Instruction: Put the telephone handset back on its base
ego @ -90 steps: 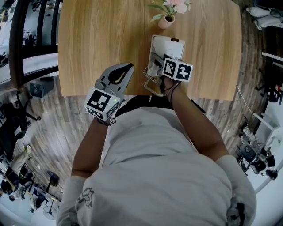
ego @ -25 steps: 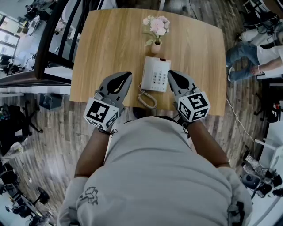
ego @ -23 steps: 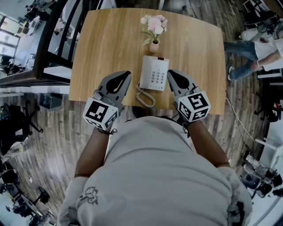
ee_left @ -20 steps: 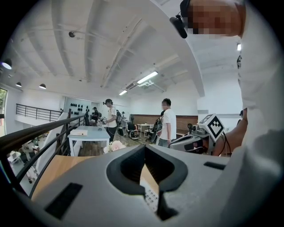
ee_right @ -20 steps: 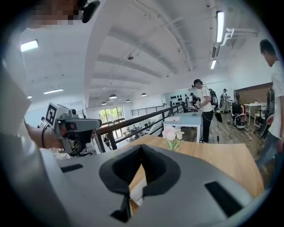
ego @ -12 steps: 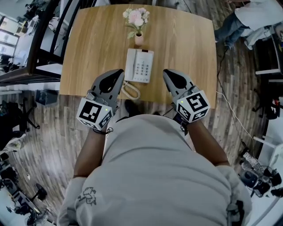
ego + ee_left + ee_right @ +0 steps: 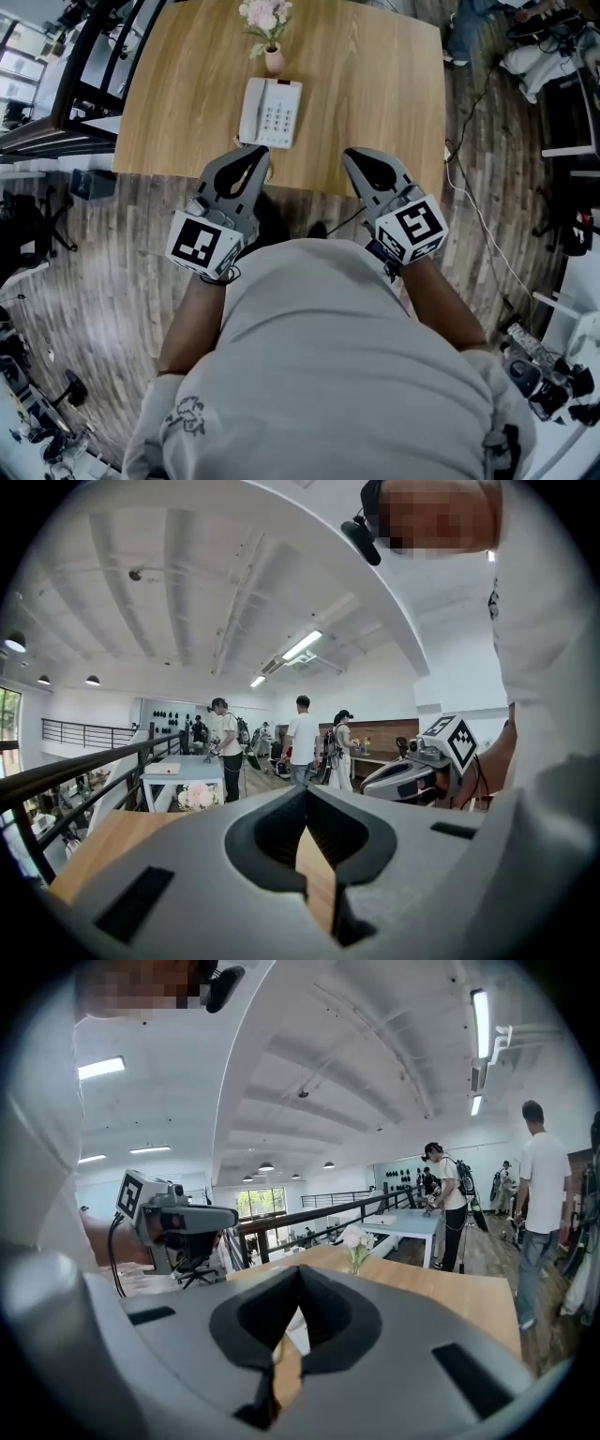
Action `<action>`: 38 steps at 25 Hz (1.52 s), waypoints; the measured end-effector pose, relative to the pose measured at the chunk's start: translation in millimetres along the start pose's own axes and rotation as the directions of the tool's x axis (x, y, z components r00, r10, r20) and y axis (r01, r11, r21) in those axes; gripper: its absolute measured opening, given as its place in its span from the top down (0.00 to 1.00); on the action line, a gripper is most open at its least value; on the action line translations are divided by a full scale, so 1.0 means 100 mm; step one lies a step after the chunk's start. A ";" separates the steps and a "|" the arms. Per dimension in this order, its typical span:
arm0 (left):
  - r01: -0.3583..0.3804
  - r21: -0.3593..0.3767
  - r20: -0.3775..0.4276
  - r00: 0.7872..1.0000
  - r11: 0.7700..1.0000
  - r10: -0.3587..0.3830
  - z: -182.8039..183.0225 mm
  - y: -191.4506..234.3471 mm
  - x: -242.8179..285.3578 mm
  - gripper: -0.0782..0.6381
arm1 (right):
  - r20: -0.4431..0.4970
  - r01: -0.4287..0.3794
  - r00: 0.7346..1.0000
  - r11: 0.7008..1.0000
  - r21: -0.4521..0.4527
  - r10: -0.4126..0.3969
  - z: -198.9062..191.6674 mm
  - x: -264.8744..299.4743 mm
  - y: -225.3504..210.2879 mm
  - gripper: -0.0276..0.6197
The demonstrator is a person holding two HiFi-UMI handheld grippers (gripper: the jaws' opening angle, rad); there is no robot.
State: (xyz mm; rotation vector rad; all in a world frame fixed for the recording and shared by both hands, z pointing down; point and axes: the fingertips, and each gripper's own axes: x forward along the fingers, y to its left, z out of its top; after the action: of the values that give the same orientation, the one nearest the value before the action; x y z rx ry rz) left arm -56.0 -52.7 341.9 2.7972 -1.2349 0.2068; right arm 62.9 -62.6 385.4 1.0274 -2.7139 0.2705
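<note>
Both clenched, empty: left claw [image 7: 262,156], right claw [image 7: 350,157] | side by side (near-level) | pointing toward table [image 7: 375,94]

The room is bright, lit by long white lamps [image 7: 480,1016] on the ceiling [image 7: 187,602] and by a window [image 7: 255,1202] far off that glows. Every picture bends like a fishbowl, so the table [image 7: 375,84] has curved edges, and both gripper views go black in the corners. The left gripper [image 7: 306,803] and right gripper [image 7: 298,1279] sit so near their cameras that they look soft and fuzzy, and the floor [image 7: 122,253] looks duller than the table.
</note>
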 end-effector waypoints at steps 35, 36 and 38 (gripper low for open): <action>0.091 0.011 0.017 0.996 0.996 -0.091 -0.20 -0.18 -2.33 0.88 | 0.065 0.077 0.995 0.994 -0.079 -0.072 -0.01 -0.34 2.36 0.95; 0.093 0.010 0.020 0.995 0.996 -0.094 -0.22 -0.18 -2.40 0.88 | 0.068 0.085 0.994 0.993 -0.079 -0.080 -0.03 -0.35 2.43 0.95; 0.101 0.008 0.025 0.995 0.995 -0.101 -0.27 -0.17 -2.54 0.88 | 0.073 0.098 0.993 0.992 -0.077 -0.093 -0.06 -0.36 2.57 0.95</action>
State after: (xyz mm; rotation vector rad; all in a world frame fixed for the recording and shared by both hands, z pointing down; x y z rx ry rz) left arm -215.4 147.3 328.9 2.8670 -1.0960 0.1702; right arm -81.5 151.1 357.7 1.1598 -2.7016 0.1097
